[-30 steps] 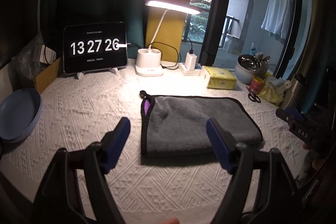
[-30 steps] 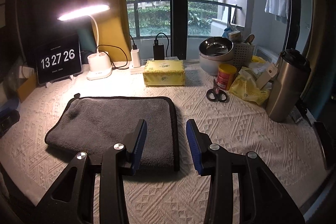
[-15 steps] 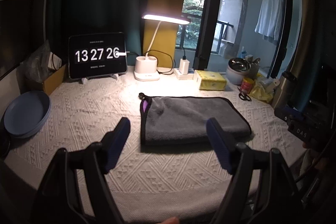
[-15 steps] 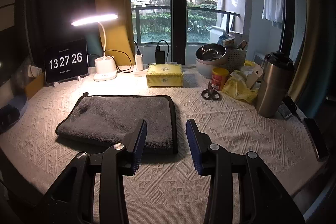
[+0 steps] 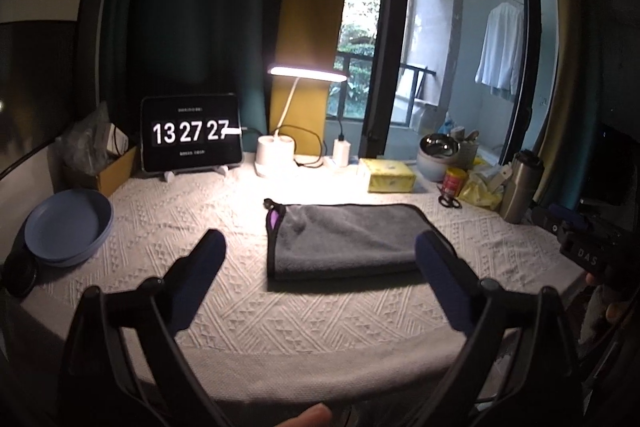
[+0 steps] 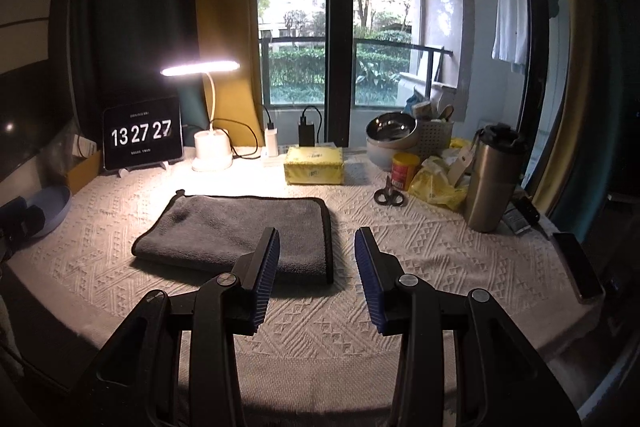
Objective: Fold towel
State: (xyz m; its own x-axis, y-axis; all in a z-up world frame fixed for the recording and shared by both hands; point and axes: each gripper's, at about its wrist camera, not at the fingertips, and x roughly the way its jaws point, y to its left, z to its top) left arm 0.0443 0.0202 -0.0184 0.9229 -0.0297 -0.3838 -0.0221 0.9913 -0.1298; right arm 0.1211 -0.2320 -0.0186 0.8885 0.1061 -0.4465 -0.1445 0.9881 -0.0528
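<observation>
A grey towel point(image 5: 344, 239) with a dark border lies folded flat on the white textured tablecloth; it also shows in the right wrist view point(image 6: 240, 231). My left gripper point(image 5: 320, 251) is wide open and empty, held back above the table's near edge, short of the towel. My right gripper point(image 6: 316, 243) is open and empty, held back near the towel's right front corner without touching it. The right gripper's body point(image 5: 580, 239) shows at the right in the left wrist view.
At the back stand a clock tablet point(image 5: 191, 133), a lit desk lamp point(image 5: 276, 155) and a yellow tissue box point(image 6: 314, 166). Blue plates point(image 5: 66, 227) lie left. Scissors point(image 6: 389, 194), a red can point(image 6: 405, 167), a steel flask point(image 6: 494, 183), bowls and a phone point(image 6: 576, 267) crowd the right.
Both grippers have pulled back and up from the towel, so the table looks smaller and farther. The towel has not moved. The clock has gone from 13:27:26 to 13:27:27.
</observation>
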